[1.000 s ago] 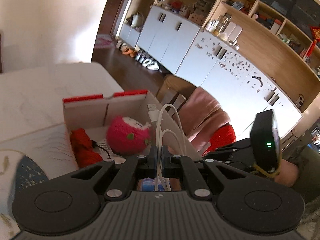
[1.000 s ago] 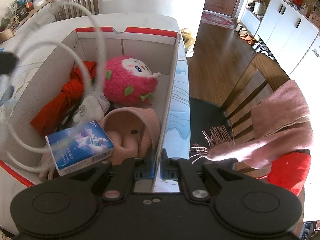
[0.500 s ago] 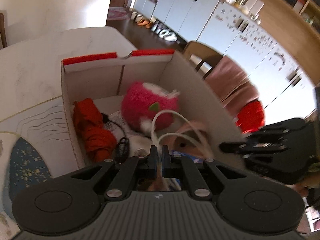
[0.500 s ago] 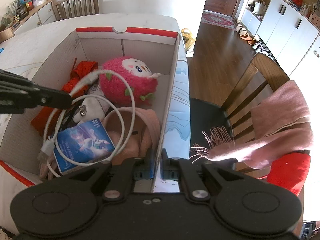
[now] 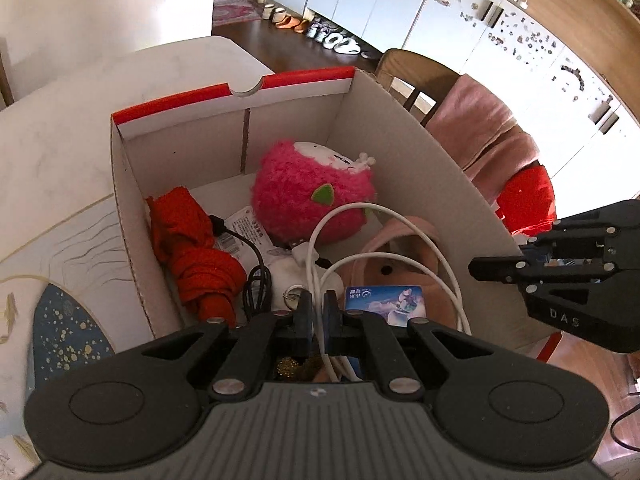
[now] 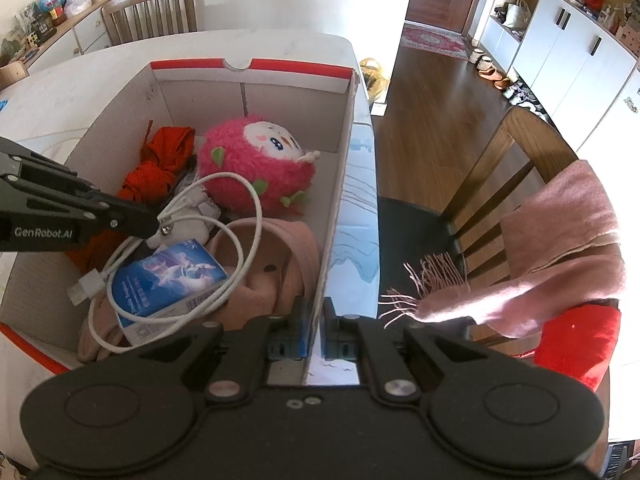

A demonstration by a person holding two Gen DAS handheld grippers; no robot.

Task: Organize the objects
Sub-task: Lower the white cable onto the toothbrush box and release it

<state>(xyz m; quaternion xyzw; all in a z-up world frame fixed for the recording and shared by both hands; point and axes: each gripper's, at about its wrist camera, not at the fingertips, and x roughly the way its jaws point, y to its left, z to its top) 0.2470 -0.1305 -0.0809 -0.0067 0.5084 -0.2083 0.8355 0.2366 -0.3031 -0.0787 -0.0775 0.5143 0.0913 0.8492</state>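
A white cardboard box [image 5: 188, 148] [image 6: 200, 92] with a red rim stands on the table. It holds a pink plush toy [image 5: 312, 196] [image 6: 248, 160], a folded red umbrella [image 5: 192, 248] [image 6: 160, 152], a blue tissue pack [image 5: 384, 298] [image 6: 168, 276] and a pink soft item [image 6: 288, 256]. My left gripper [image 5: 318, 304] [image 6: 154, 222] is low inside the box, shut on a coiled white cable [image 5: 400, 220] [image 6: 256, 208] whose loops rest on the tissue pack. My right gripper [image 6: 315, 308] [image 5: 476, 268] is shut on the box's right wall near its front corner.
The marble-patterned table [image 5: 60, 120] spreads left of the box. A wooden chair [image 6: 520, 152] draped with a pink scarf [image 6: 560, 240] and a red cloth [image 6: 576, 340] stands right of the table edge. Another chair [image 6: 152, 8] is at the far side.
My left gripper has come down into the box with the white cable, and the loops now lie on the contents. The right gripper and the box have stayed put.
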